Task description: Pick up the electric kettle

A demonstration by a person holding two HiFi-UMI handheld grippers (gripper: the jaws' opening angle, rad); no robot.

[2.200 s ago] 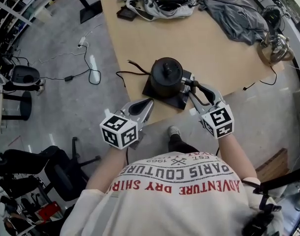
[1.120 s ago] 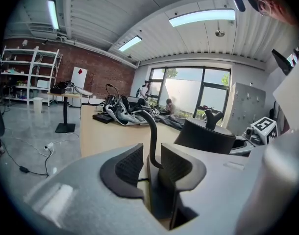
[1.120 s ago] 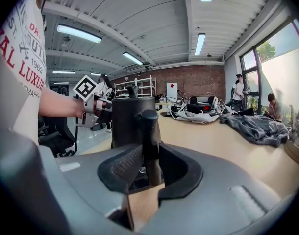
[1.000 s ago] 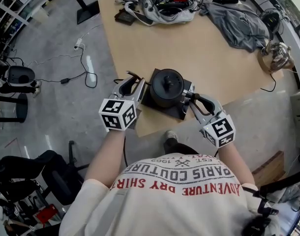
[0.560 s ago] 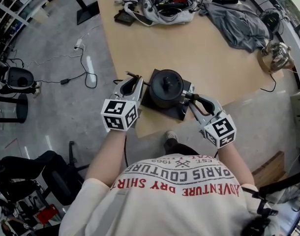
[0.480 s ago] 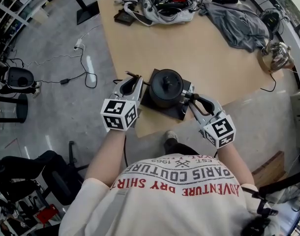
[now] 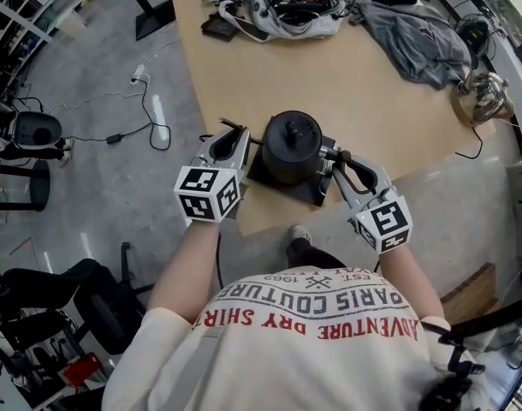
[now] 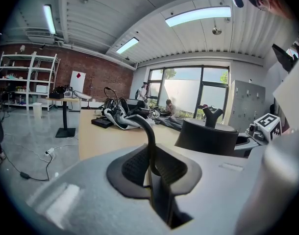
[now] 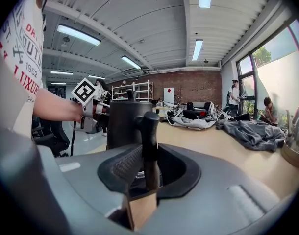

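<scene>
The wooden surface (image 7: pixel 364 67) took up most of the head view, and the person's printed shirt (image 7: pixel 312 341) filled the bottom of it. A grey garment (image 7: pixel 415 32) was dumped at the far right end of the surface, next to a heap of cables and gear (image 7: pixel 287 2) along the far edge.

The electric kettle (image 7: pixel 291 148), black with a knob on its lid, sat near the front corner of the surface on a black slab (image 7: pixel 305 187). It could have been its base plate or a mat, hard to say from straight above. The kettle was right between the two claws.

The right claw (image 7: pixel 340 159) came in from the kettle's right side, its marker cube (image 7: pixel 382 223) back near the wrist. In the right gripper view it was clenched round the kettle's upright handle (image 9: pixel 149 136), with the ribbed pad pressed against it.

The left claw (image 7: pixel 234 139) sat just beside the kettle's left side, close but not touching the body. Its jaws had just been closing, and in the left gripper view they were nipped onto a thin black cord (image 8: pixel 148 131) that curved up out of the pads. The kettle (image 8: pixel 208 136) stood off to the right of that claw.
</scene>
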